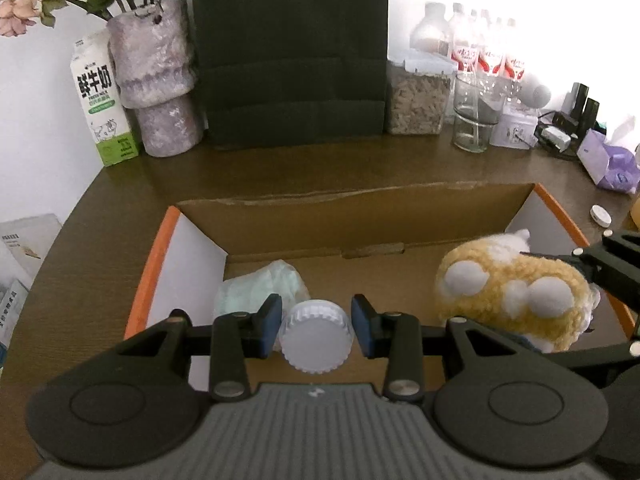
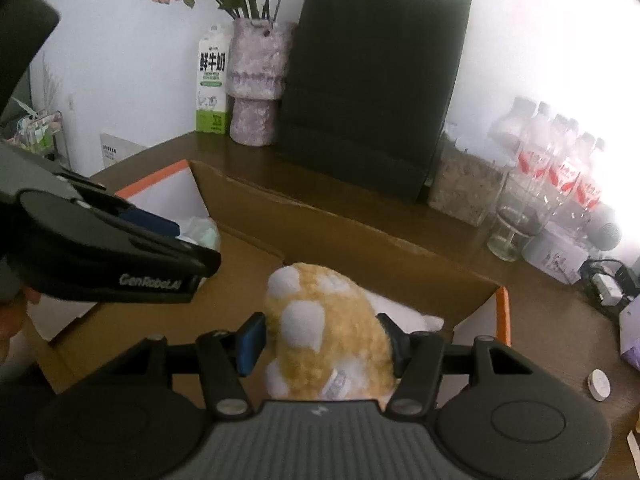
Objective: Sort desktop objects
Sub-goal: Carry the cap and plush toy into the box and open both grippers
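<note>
The white jar (image 1: 316,336) sits between the pads of the left tool (image 1: 316,330), held over the near edge of the cardboard box (image 1: 360,216). Its ribbed cap faces the camera. The left pad touches its side; at the right pad a thin gap seems to show, so I cannot tell whether the grip is firm. It looks like light, stiff plastic — the ribs give the pads some bite, but the round wall could roll out of a loose pinch. Best taken across the cap's ribbed band, as now.

The plush toy (image 2: 328,332) is clenched in the right tool (image 2: 324,344), both pads sunk into its yellow pile, above the box's floor at about 3 o'clock from the jar. It is soft and light; it squashes, so a pinch across the middle of the body holds better than one on a paw, and a drop would do it no harm.

Inside the box, at 11 o'clock from the jar, lies a pale green crumpled bag (image 1: 264,288). Beyond the box, on the brown bench (image 1: 120,200), stand a dark paper bag (image 1: 290,52) at 12 o'clock, a milk carton (image 1: 100,100) and a vase (image 1: 156,80) at 10 o'clock, and bottles (image 1: 476,48) at 2 o'clock. A small white disc (image 1: 601,215) lies on the bench just outside the box's right wall.
</note>
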The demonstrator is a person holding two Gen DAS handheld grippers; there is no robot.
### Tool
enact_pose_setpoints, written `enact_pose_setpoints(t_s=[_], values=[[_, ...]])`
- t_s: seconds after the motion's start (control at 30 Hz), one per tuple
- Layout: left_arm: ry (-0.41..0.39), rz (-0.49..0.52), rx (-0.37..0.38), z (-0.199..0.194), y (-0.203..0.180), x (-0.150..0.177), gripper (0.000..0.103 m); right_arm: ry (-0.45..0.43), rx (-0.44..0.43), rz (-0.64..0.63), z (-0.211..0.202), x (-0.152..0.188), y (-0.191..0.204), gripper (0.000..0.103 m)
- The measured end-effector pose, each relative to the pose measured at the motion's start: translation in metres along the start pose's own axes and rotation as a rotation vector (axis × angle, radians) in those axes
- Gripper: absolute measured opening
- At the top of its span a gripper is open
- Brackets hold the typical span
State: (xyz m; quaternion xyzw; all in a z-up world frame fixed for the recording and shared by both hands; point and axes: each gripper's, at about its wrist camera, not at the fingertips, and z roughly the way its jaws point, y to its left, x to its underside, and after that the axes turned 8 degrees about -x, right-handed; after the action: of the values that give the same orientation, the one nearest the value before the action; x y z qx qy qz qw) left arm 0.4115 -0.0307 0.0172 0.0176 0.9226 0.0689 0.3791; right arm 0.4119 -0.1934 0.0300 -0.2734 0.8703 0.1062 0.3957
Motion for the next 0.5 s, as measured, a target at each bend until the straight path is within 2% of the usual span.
enact_pose_setpoints(t_s=[0.17, 0.2, 0.27, 0.43, 0.5], values=[[0.012, 0.017, -0.003, 0.008, -0.005, 0.004, 0.039, 0.04, -0.022, 0.032, 0.008, 0.0, -0.003, 0.06], [0.012, 0.019, -0.005, 0.008, -0.005, 0.005, 0.041, 0.048, -0.032, 0.048, 0.01, 0.0, -0.005, 0.057], [0.008, 0.021, -0.009, 0.007, -0.006, 0.006, 0.045, 0.064, -0.047, 0.074, 0.012, 0.002, -0.007, 0.058], [-0.022, 0.03, -0.016, -0.004, -0.006, 0.005, 0.061, 0.064, -0.043, 0.081, 0.009, 0.003, -0.008, 0.079], [-0.039, 0.031, -0.027, -0.011, -0.005, 0.005, 0.074, 0.054, -0.045, 0.082, 0.003, 0.002, -0.008, 0.083]])
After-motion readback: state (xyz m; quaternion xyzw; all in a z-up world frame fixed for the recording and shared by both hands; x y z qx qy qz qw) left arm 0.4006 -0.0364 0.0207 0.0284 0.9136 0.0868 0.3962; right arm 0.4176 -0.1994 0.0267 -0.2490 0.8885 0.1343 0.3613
